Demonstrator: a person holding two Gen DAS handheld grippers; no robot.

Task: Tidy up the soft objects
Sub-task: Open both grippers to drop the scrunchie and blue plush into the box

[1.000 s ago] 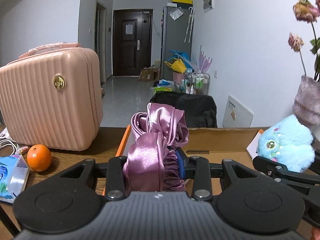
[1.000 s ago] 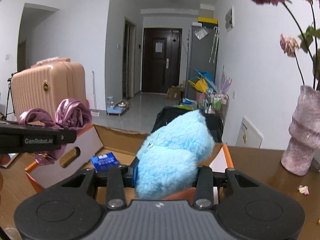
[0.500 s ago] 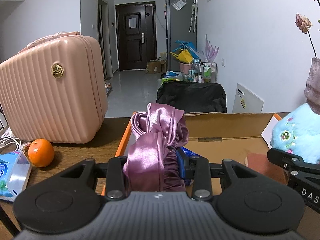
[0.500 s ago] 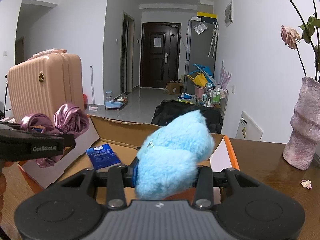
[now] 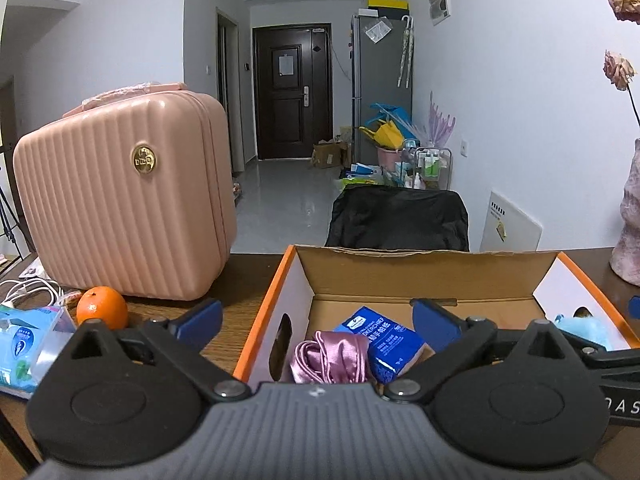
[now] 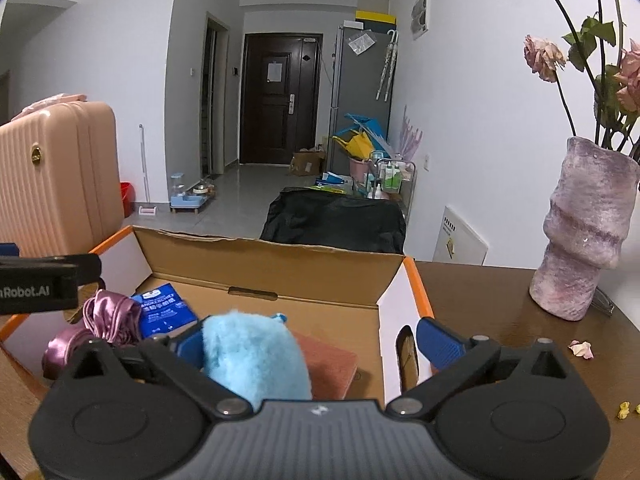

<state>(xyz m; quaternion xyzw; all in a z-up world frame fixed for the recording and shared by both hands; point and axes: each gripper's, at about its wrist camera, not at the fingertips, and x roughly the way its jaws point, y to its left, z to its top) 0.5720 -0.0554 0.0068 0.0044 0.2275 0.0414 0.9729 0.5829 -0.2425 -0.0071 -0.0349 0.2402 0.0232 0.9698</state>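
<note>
An open cardboard box (image 5: 424,276) with orange edges stands on the wooden table. A purple satin cloth (image 5: 330,362) lies inside it at the left, next to a blue tissue pack (image 5: 384,338). My left gripper (image 5: 316,318) is open and empty above the box's left wall. A fluffy blue plush toy (image 6: 256,356) rests in the box (image 6: 280,268) on a brown pad (image 6: 330,362). My right gripper (image 6: 308,336) is open, its left finger beside the plush. The satin cloth (image 6: 108,314) and tissue pack (image 6: 162,314) show there too.
A pink ribbed suitcase (image 5: 124,200) stands left of the box, with an orange (image 5: 102,307) and a clear packet of blue items (image 5: 28,344) in front of it. A purple vase (image 6: 584,232) with dried roses stands at the right. Petals (image 6: 581,348) lie on the table.
Both grippers have opened. The satin cloth has dropped from the left gripper into the box, and the blue plush has dropped from the right gripper into the box.
</note>
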